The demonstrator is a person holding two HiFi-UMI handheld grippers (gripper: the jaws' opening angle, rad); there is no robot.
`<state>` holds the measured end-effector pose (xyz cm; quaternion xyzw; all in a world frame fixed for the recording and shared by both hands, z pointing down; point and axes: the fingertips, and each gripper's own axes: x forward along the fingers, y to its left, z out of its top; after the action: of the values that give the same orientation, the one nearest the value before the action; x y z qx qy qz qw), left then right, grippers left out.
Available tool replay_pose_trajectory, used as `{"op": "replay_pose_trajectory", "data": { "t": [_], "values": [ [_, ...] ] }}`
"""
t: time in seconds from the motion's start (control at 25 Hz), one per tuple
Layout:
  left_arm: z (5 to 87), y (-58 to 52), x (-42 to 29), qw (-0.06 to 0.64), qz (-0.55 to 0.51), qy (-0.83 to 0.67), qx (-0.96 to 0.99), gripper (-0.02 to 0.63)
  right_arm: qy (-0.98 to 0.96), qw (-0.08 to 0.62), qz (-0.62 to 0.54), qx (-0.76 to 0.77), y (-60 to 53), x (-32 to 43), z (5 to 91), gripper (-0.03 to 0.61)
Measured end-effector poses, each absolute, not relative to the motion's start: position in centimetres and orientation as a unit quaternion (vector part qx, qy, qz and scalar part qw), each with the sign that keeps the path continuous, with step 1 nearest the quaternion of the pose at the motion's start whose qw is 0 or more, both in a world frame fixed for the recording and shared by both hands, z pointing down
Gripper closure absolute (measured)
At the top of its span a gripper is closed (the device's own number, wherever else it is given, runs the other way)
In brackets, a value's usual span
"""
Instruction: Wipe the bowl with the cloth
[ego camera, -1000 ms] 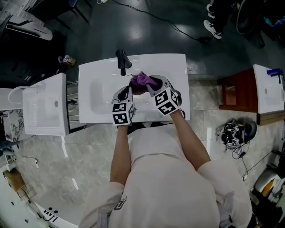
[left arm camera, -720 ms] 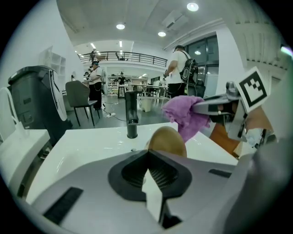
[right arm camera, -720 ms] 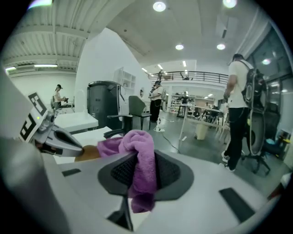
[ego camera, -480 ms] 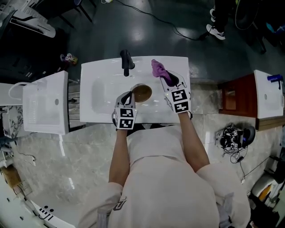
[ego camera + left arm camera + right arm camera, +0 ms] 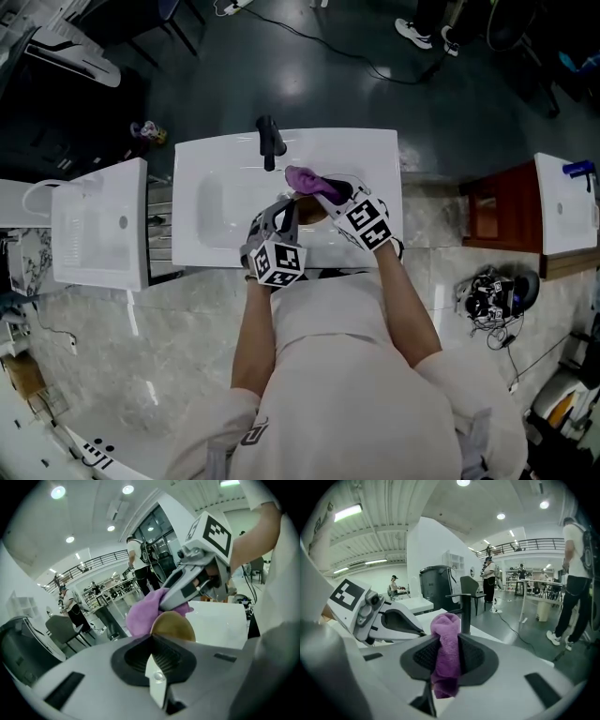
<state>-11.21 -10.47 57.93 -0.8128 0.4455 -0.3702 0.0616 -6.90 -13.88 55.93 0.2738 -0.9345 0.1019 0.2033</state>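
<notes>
In the head view the brown bowl (image 5: 306,210) is held over the white washbasin top (image 5: 375,155). My left gripper (image 5: 286,214) is shut on its near rim. In the left gripper view the bowl (image 5: 172,625) stands on edge between the jaws. The purple cloth (image 5: 142,614) lies against its far side. My right gripper (image 5: 324,188) is shut on that cloth (image 5: 302,177) and comes in from the right, just above the bowl. The right gripper view has the cloth (image 5: 446,653) bunched between the jaws, with the left gripper (image 5: 370,613) close at the left.
A black faucet (image 5: 270,142) stands at the back of the basin, just beyond the cloth. The sink hollow (image 5: 223,202) is to the left. Another white washbasin (image 5: 97,225) stands further left, a red-brown cabinet (image 5: 497,199) to the right. Cables cross the dark floor beyond.
The right gripper lifted the cloth off the bowl to the basin's back right, then brought it back over the bowl. The left gripper has kept its hold and turned slightly.
</notes>
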Motion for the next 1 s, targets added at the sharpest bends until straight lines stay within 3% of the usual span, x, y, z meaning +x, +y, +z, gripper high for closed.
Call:
{"op": "replay_pose_trajectory", "data": {
  "t": [0.56, 0.8, 1.0],
  "values": [
    [56.0, -11.0, -14.6, 0.043, -0.309, 0.514, -0.799, 0.604, -0.943, 0.193, 0.131, 0.237, -13.3, -6.6, 56.2, 0.486],
    [54.7, -11.5, -16.2, -0.042, -0.220, 0.549, -0.805, 0.604, -0.943, 0.218, 0.119, 0.223, -12.5, -6.3, 57.2, 0.486],
    [55.8, -11.6, -17.4, -0.157, -0.125, 0.570, -0.797, 0.604, -0.949, 0.190, 0.130, 0.215, -12.4, -6.3, 56.6, 0.486]
  ]
}}
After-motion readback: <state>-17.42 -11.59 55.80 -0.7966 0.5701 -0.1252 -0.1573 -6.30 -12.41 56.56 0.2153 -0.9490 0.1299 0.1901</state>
